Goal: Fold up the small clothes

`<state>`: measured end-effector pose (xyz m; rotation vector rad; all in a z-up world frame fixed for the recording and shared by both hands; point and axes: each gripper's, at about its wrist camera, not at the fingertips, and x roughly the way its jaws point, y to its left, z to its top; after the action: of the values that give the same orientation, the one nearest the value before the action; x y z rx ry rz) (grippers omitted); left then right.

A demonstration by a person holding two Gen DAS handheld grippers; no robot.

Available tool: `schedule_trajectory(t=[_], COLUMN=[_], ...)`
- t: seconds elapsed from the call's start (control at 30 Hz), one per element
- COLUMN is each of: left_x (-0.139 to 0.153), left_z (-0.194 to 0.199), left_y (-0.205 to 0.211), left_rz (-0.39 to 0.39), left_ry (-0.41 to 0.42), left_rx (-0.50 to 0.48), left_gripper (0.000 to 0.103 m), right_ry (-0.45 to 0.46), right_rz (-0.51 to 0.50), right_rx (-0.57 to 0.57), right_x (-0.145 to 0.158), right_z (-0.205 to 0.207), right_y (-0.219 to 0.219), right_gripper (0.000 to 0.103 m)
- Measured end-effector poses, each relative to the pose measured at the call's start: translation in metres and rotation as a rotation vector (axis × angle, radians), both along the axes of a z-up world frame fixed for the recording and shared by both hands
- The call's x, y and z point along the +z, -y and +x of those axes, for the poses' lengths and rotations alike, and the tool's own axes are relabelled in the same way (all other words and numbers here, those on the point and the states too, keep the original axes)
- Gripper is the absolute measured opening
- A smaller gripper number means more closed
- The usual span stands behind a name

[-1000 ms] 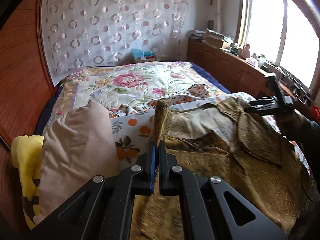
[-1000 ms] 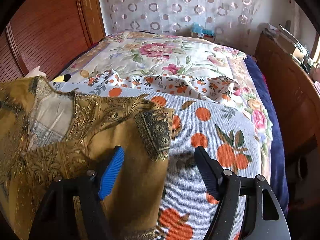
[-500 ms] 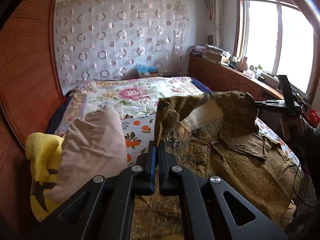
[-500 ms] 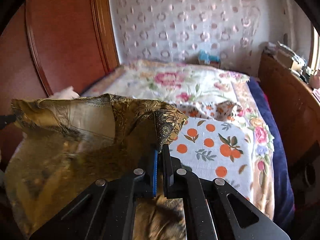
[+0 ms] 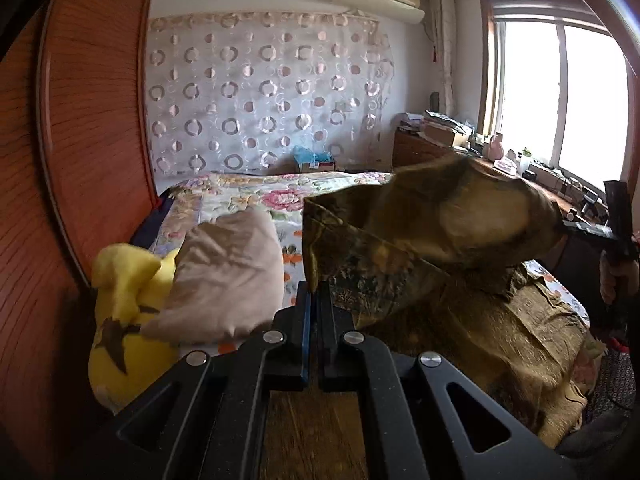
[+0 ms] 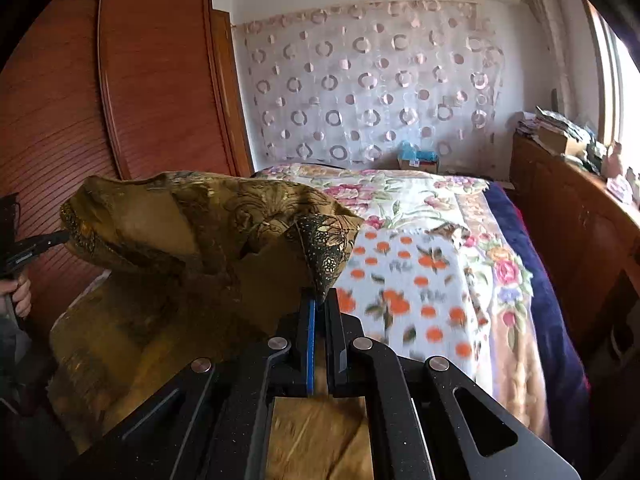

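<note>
The left gripper (image 5: 316, 292) has its fingers (image 5: 306, 316) pinched tight on one corner of the olive-gold patterned shirt (image 5: 452, 236), and the right gripper (image 6: 320, 300) has its fingers (image 6: 311, 320) clamped just as tight on another corner of the shirt (image 6: 192, 232). Between the two grips the top edge of the cloth hangs raised above the bed (image 6: 420, 208), while the rest drapes down onto the near part of the mattress. A white sheet with orange fruit print (image 6: 404, 280) lies on the bed just right of the shirt. To the left sit a beige pillow (image 5: 228, 272) and, touching it, a yellow plush toy (image 5: 120, 320). A hand (image 6: 20, 292) shows at the left edge of the right wrist view.
</note>
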<state>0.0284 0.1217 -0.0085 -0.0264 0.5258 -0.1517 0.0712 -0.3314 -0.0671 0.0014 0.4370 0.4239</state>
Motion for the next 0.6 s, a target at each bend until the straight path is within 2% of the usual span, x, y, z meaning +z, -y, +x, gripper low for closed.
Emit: schedule_trajectory(t=[0.17, 0.27, 0.47, 0.6], left_x=[-0.019, -0.026, -0.031, -0.036], left_z=[-0.016, -0.022, -0.047, -0.054], left_y=[-0.008, -0.006, -0.003, -0.002], left_rz=[-0.021, -0.003, 0.010, 0.021], left_ry=[-0.030, -0.047, -0.050, -0.071], left_rx=[-0.010, -0.013, -0.007, 0.015], left_gripper=[0.003, 0.003, 0.003, 0.003], right_ry=[-0.077, -0.097, -0.113, -0.147], right_rz=[0.018, 0.005, -0.048, -0.101], right_rx=[0.006, -0.003, -0.004, -0.022], right_x=[-0.040, -0.054, -0.054, -0.041], right_z=[-0.032, -0.045, -0.062, -0.070], right_y=[0.013, 0.014, 0.006, -0.003], right_gripper=[0.003, 0.003, 0.003, 0.004])
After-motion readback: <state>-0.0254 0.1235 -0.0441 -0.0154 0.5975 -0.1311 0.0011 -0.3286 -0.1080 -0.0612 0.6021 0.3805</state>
